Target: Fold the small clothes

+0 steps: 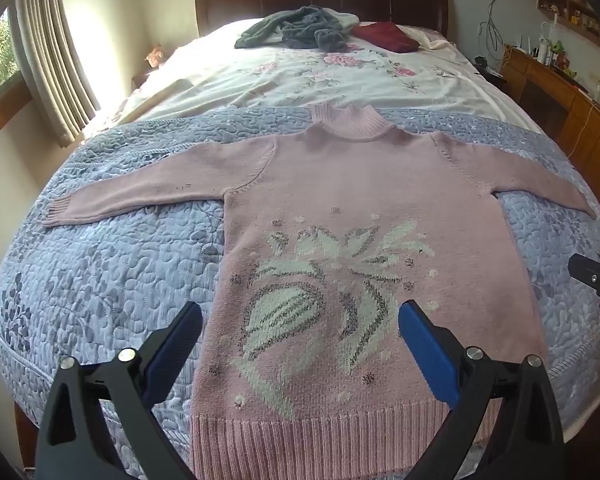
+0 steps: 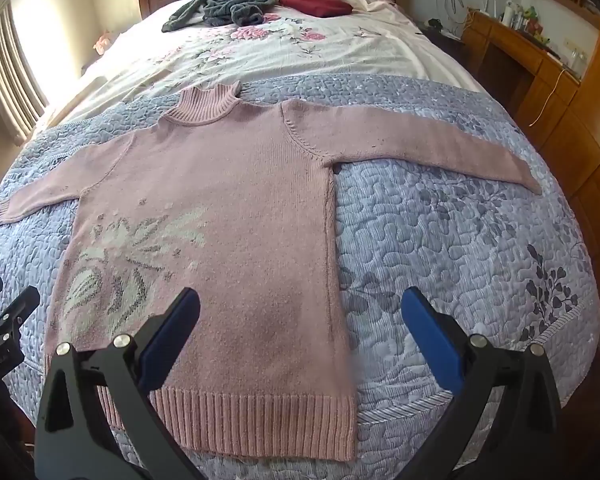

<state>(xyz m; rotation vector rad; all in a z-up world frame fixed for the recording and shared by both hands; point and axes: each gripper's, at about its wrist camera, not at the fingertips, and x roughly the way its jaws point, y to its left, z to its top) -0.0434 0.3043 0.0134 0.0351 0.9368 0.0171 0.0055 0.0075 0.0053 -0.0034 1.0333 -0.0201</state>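
Observation:
A pink knit sweater [image 1: 364,208] [image 2: 220,184] with a pale flower pattern lies flat on the blue quilt, front up, both sleeves spread out sideways and its ribbed hem nearest me. My left gripper [image 1: 300,312] hovers open above the hem's left half, nothing between its blue pads. My right gripper [image 2: 300,300] hovers open above the hem's right corner, also holding nothing. The right gripper's tip [image 1: 596,280] shows at the right edge of the left wrist view; the left gripper's tip [image 2: 4,304] shows at the left edge of the right wrist view.
A grey garment [image 1: 296,30] [image 2: 224,8] and a dark red folded garment [image 1: 388,36] [image 2: 316,2] lie near the headboard on a floral sheet [image 1: 300,76]. A wooden desk [image 2: 512,52] stands to the right of the bed, a curtained window [image 1: 48,60] to the left.

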